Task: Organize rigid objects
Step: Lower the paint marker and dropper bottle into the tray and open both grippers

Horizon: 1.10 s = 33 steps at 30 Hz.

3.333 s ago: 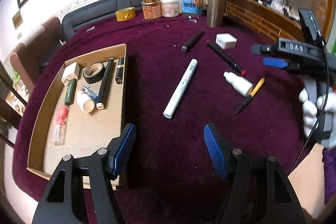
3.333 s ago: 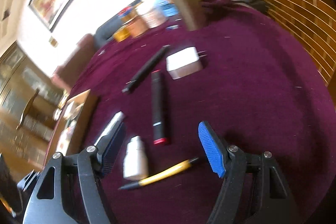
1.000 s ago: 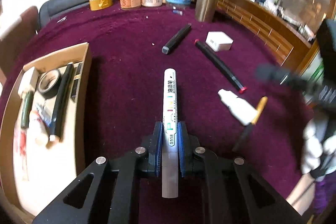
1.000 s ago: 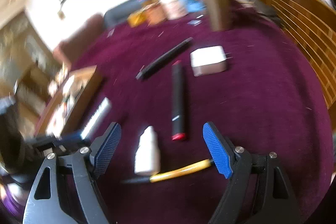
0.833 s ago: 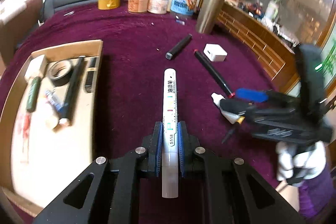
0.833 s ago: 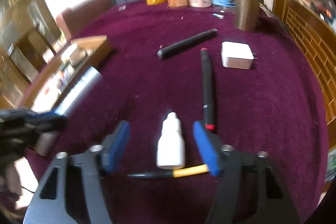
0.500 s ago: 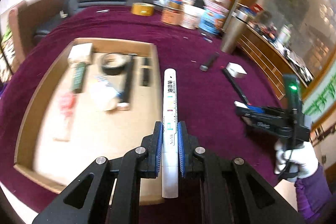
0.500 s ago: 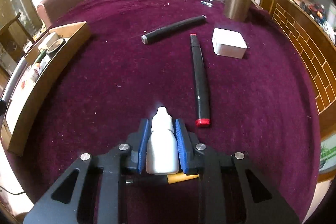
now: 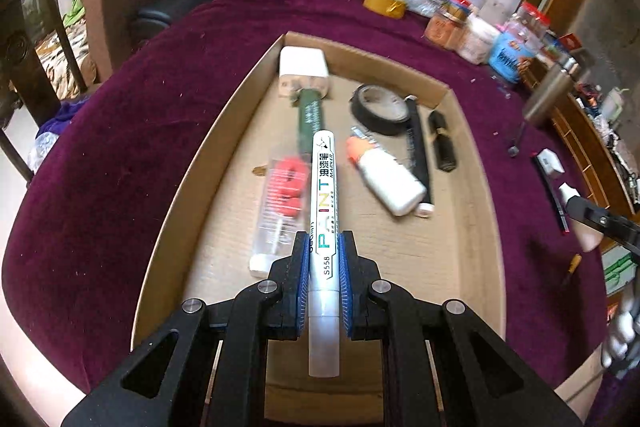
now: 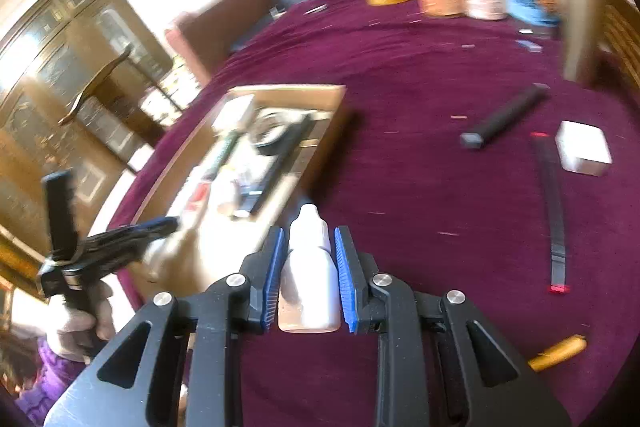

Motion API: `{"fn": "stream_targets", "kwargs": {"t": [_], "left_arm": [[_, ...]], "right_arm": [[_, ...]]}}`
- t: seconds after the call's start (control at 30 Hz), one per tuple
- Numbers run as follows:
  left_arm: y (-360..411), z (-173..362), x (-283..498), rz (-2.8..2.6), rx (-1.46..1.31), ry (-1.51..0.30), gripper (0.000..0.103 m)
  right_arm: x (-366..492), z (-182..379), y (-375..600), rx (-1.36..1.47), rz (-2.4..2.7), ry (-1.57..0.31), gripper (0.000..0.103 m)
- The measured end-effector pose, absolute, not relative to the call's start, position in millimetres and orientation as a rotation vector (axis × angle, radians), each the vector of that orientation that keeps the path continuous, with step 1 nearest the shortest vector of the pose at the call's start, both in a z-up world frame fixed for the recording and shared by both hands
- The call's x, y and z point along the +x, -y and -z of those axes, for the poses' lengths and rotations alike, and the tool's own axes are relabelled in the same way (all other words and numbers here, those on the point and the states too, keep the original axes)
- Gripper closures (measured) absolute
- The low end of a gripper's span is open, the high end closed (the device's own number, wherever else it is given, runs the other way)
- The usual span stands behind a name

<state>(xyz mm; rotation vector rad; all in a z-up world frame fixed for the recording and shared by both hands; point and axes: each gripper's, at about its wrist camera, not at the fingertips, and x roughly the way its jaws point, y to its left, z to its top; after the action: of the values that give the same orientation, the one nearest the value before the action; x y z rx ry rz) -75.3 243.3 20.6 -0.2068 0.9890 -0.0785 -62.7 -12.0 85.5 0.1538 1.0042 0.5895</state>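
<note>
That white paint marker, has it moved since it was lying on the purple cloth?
Yes. The white paint marker, clamped in the left gripper, now hangs over the cardboard tray.

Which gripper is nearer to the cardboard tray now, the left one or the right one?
Left. The left gripper, shut on the white paint marker, hangs directly above the cardboard tray. The right gripper, shut on the small white bottle, is beside the tray, over the purple cloth.

The left gripper (image 9: 324, 281) is clamped on a white paint marker (image 9: 323, 211) pointing toward 12 o'clock and is tilted downward. The right gripper (image 10: 308, 275) is pressed onto a small white bottle (image 10: 307, 279), nozzle toward 12 o'clock; a gloved hand (image 10: 78, 327) is seen at 8 o'clock
</note>
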Motion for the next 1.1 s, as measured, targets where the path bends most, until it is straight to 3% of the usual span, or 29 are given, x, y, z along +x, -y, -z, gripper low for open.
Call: {"fn": "stream_targets", "kwargs": {"t": [0.37, 0.57, 0.63, 0.77, 0.9, 1.1], "left_arm": [[-259, -20, -26, -0.004, -0.164, -1.007, 0.091], [-288, -22, -33, -0.002, -0.284, -0.978, 0.087], [-293, -26, -46, 0.003, -0.289, -0.944, 0.076], [-303, -39, -69, 0.011, -0.308, -0.884, 0.072], [-309, -49, -87, 0.017, -0.333, -0.828, 0.055], [-312, -54, -109, 0.002, -0.346, -0.768, 0.045]], "right_arm": [[-55, -60, -89, 0.072, -0.709, -1.118, 0.079], [-47, -46, -127, 0.02, -0.73, -1.16, 0.079], [-42, -42, -137, -0.011, -0.714, -1.155, 0.079], [-34, -35, -150, -0.056, -0.68, -1.145, 0.079], [-30, -32, -155, -0.056, -0.648, -1.134, 0.079], [-35, -47, -143, -0.02, -0.653, -1.095, 0.079]]}}
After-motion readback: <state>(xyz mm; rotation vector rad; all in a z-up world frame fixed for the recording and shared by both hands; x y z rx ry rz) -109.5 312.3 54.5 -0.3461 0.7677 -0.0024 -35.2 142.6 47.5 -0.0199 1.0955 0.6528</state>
